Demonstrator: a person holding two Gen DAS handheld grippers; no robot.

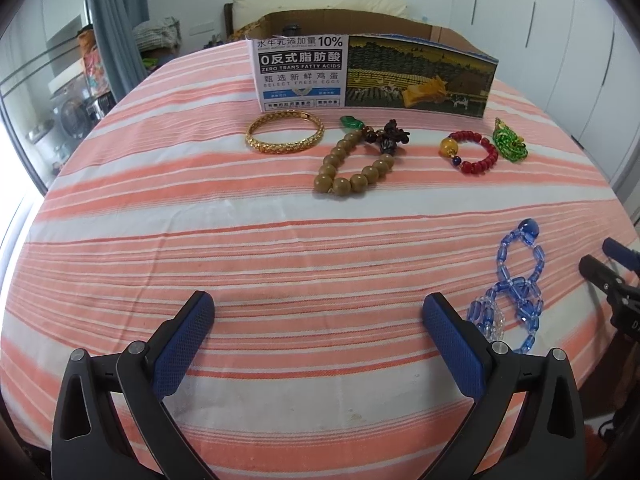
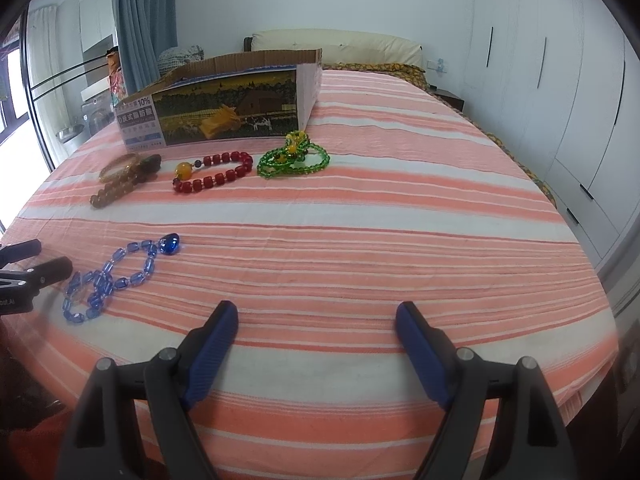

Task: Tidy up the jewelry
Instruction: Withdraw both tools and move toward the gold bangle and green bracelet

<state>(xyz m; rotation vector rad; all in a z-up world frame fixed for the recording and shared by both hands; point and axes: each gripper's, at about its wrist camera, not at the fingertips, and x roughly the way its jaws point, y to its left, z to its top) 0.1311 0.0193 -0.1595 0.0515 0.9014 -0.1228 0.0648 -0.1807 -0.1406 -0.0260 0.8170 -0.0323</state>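
Note:
Several pieces of jewelry lie on a striped cloth in front of an open cardboard box (image 1: 372, 72) (image 2: 224, 108). From left: a gold bangle (image 1: 284, 134) (image 2: 116, 166), a brown bead bracelet (image 1: 352, 168) (image 2: 110, 192), a red bead bracelet (image 1: 476, 152) (image 2: 212, 172), a green bead string (image 1: 510, 142) (image 2: 294, 158). A blue bead necklace (image 1: 516, 284) (image 2: 112, 276) lies nearer. My left gripper (image 1: 318, 308) is open and empty, left of the blue necklace. My right gripper (image 2: 318, 316) is open and empty, right of it.
The orange and white striped cloth (image 1: 280, 260) (image 2: 380, 240) covers a bed. White wardrobe doors (image 2: 560, 100) stand at the right. A curtain (image 1: 112, 28) and glass door are at the left. The right gripper's tip (image 1: 612, 276) shows at the left wrist view's right edge.

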